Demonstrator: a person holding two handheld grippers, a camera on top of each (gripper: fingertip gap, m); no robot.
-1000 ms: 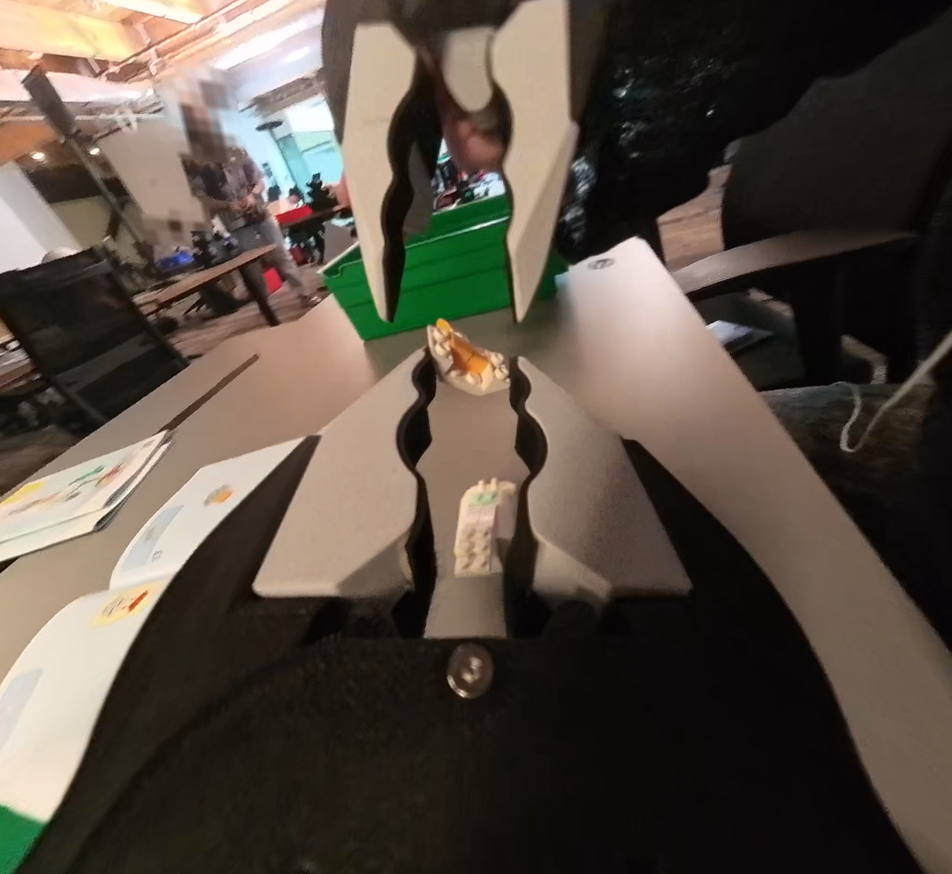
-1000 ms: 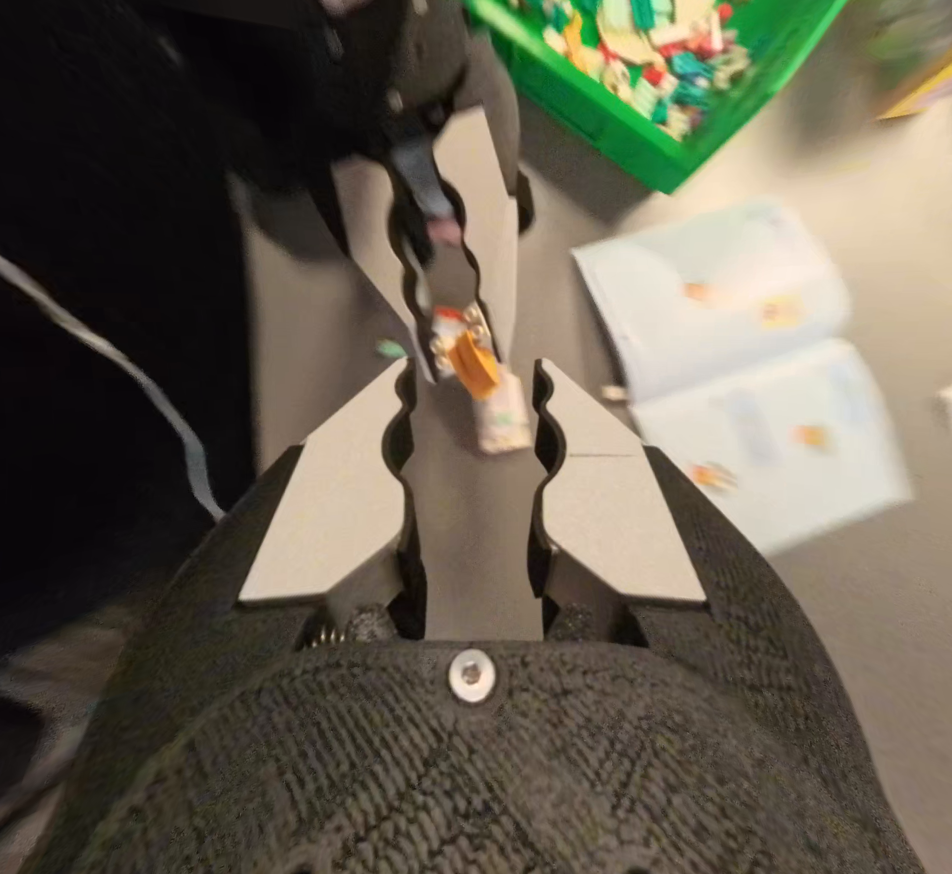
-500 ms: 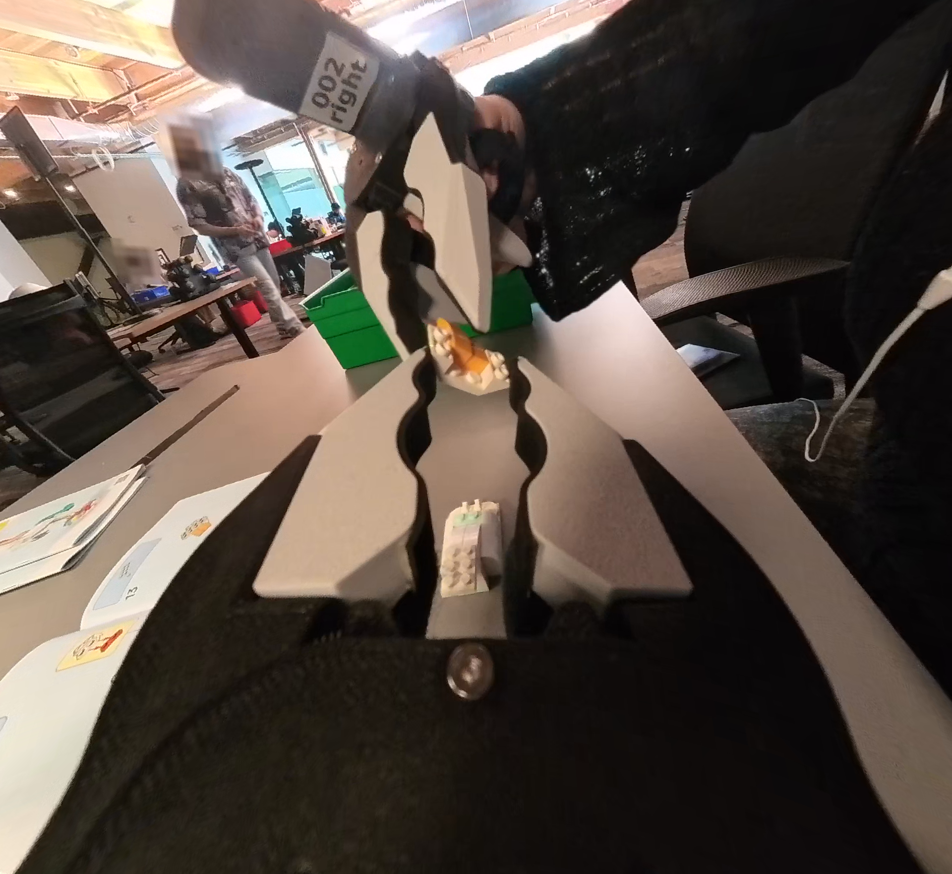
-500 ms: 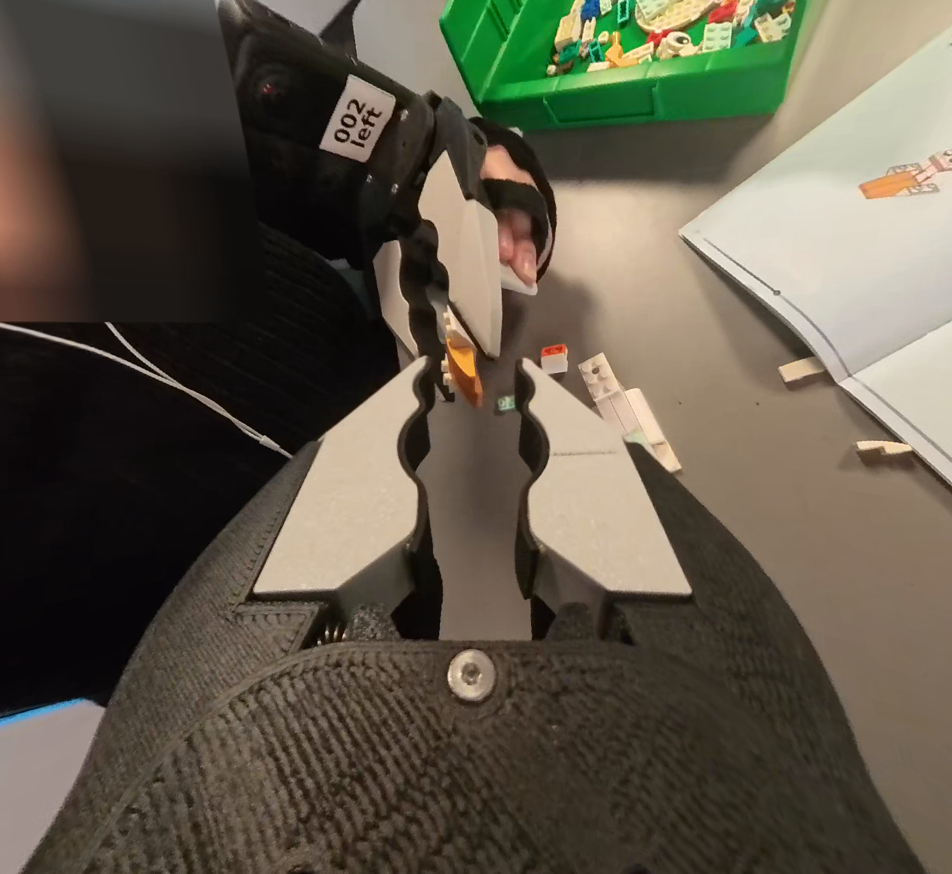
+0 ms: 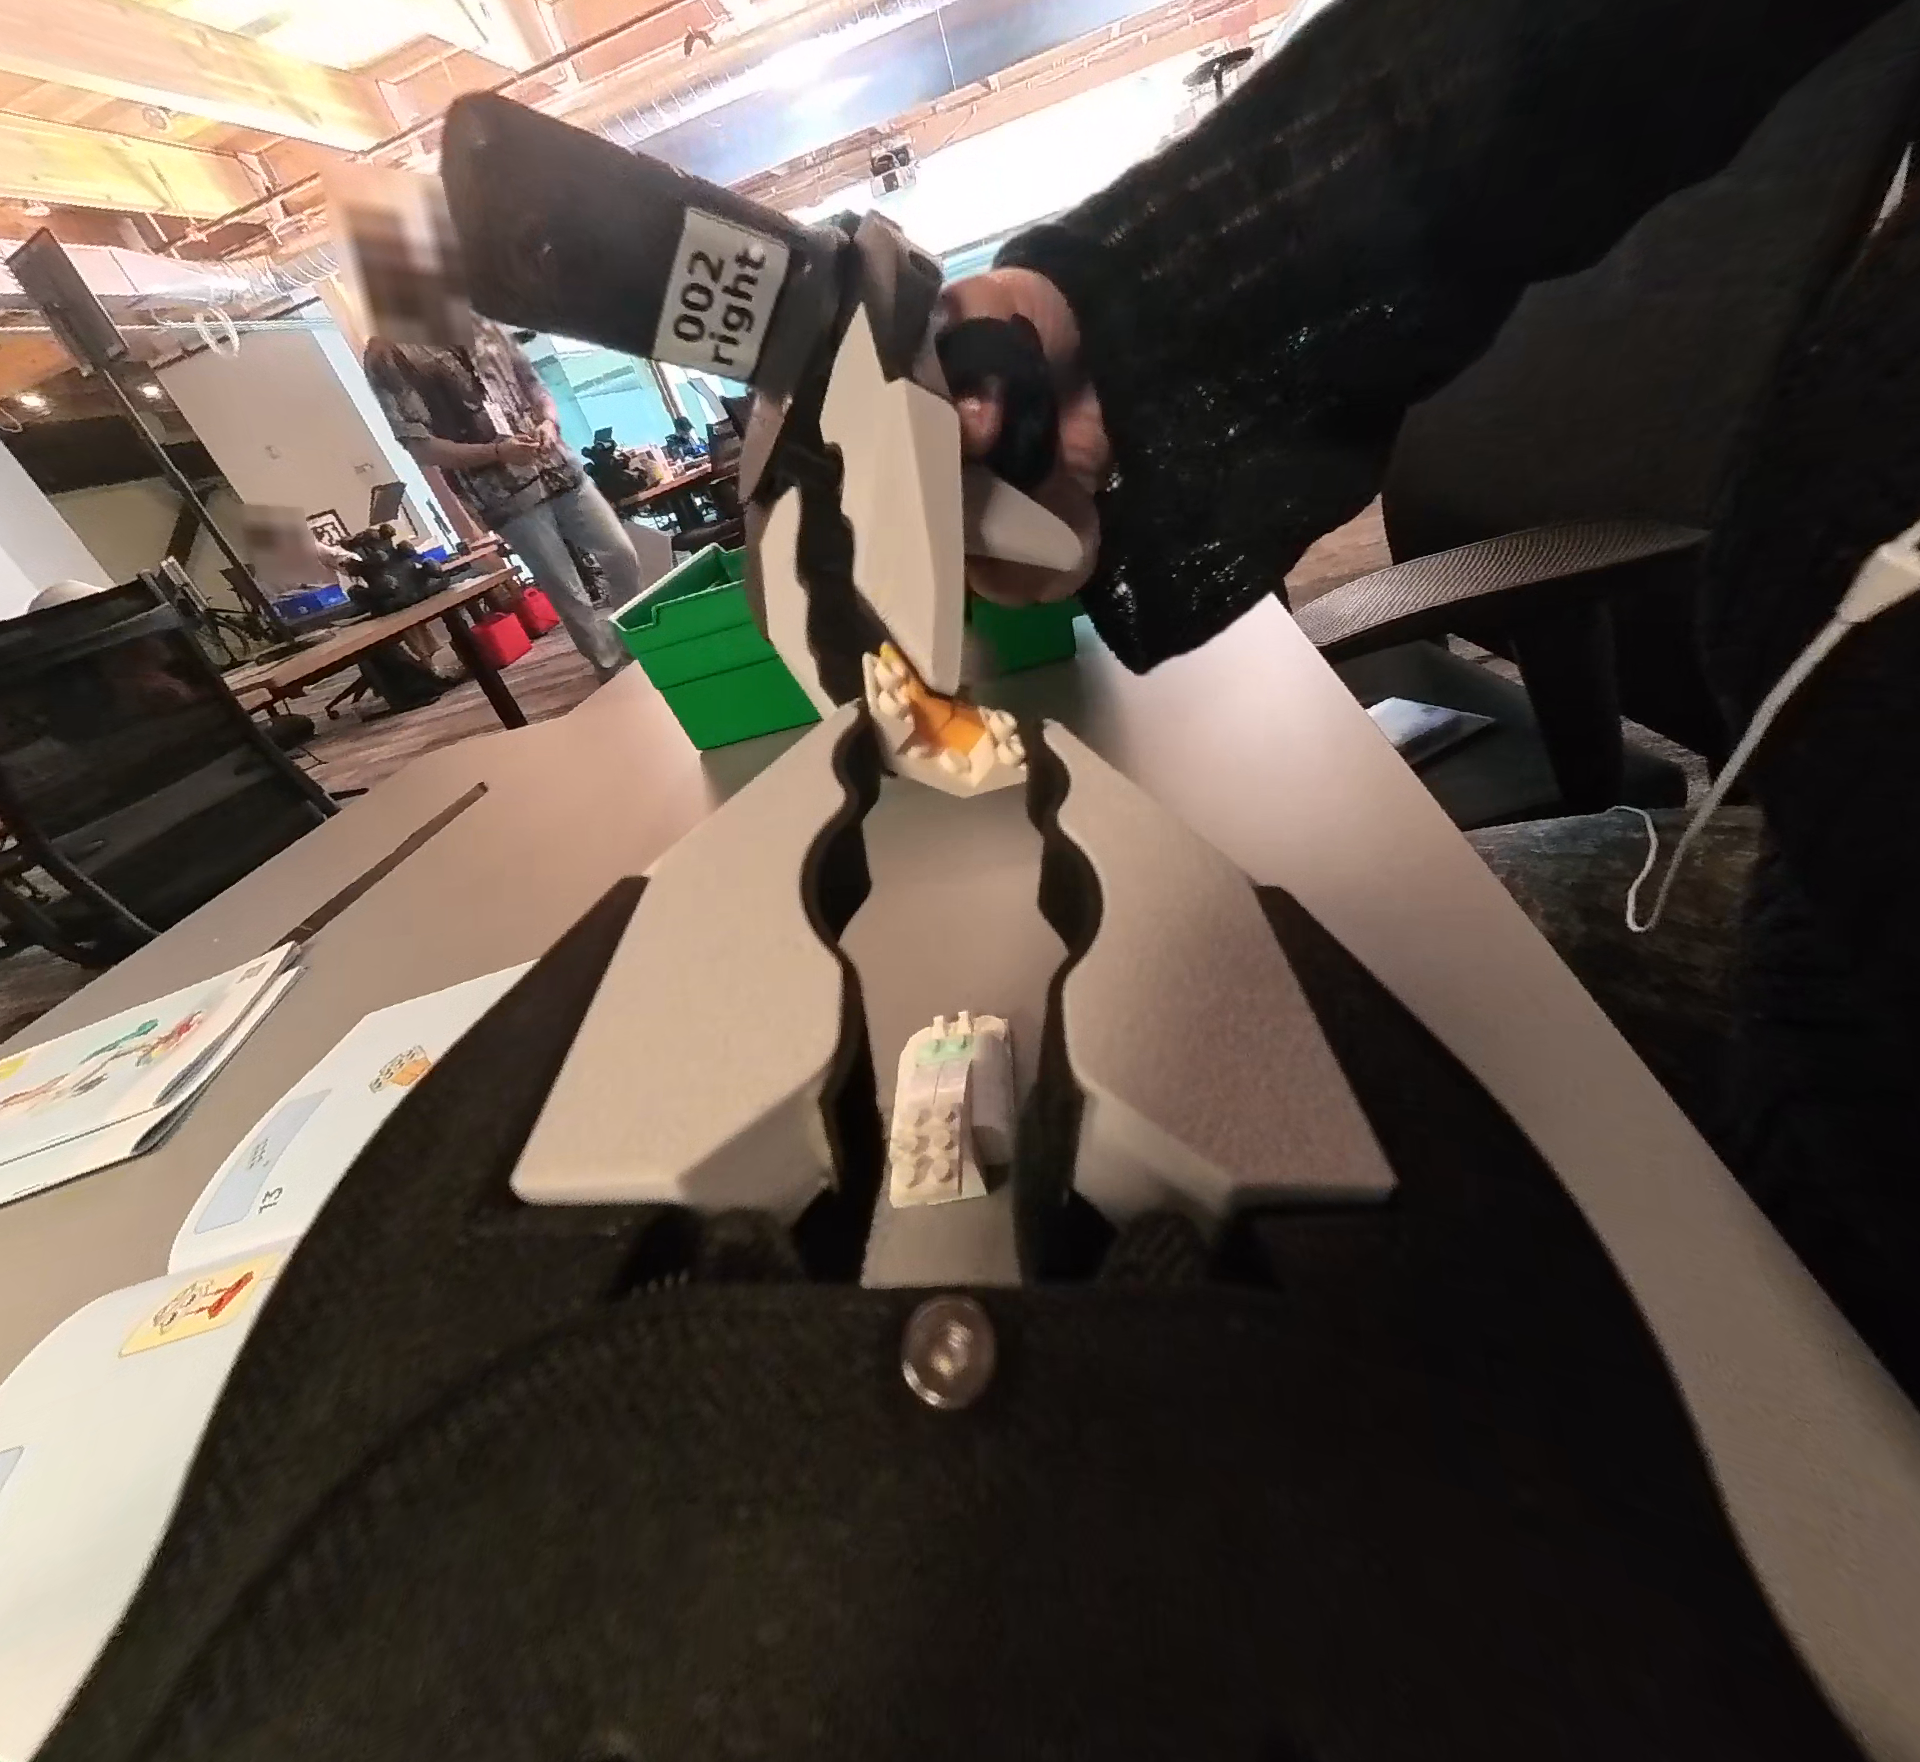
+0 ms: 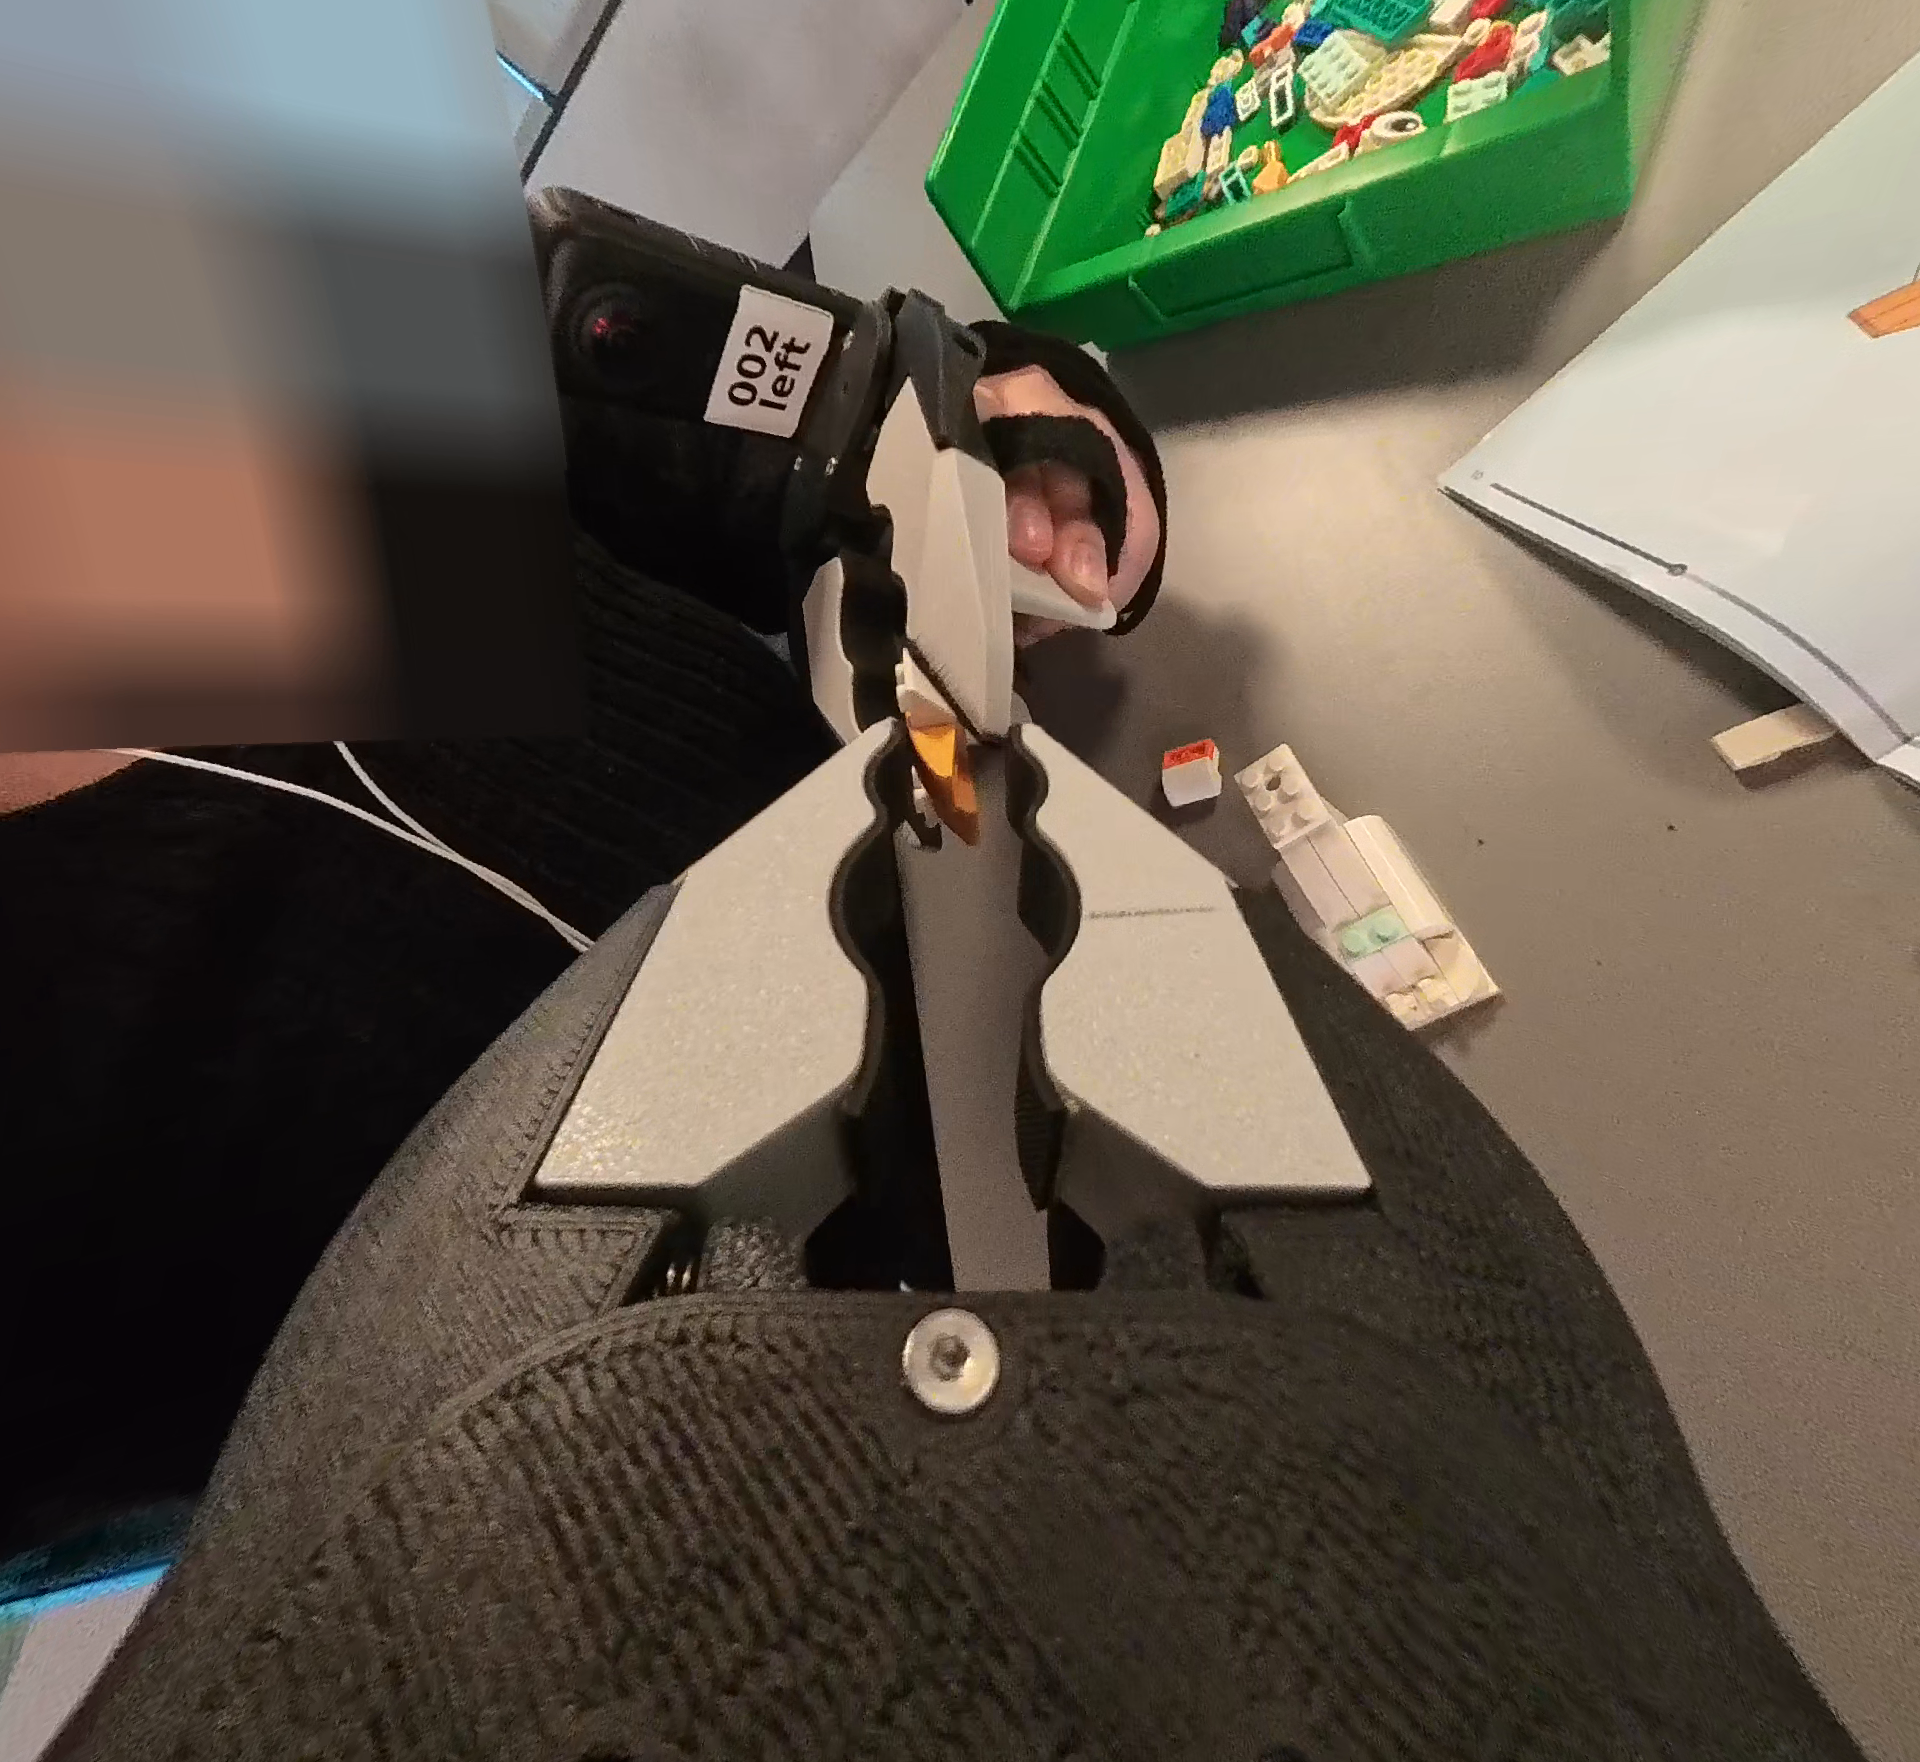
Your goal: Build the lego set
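Left wrist view: the left tongs (image 5: 943, 751) are clamped on a small white-and-orange piece (image 5: 948, 738) at their tips. The right tongs (image 5: 883, 642) come down from 12 o'clock with their tips at that same piece; whether they grip it I cannot tell, though in the right wrist view their own jaws stand slightly apart around it. On the grey desk (image 6: 1558, 725) at 3 o'clock of them lie a white build (image 6: 1361, 902) and a red-topped brick (image 6: 1190, 770). At 1 o'clock sits the green bin (image 6: 1195, 258) of bricks; a booklet (image 6: 1714, 424) lies at 2 o'clock.
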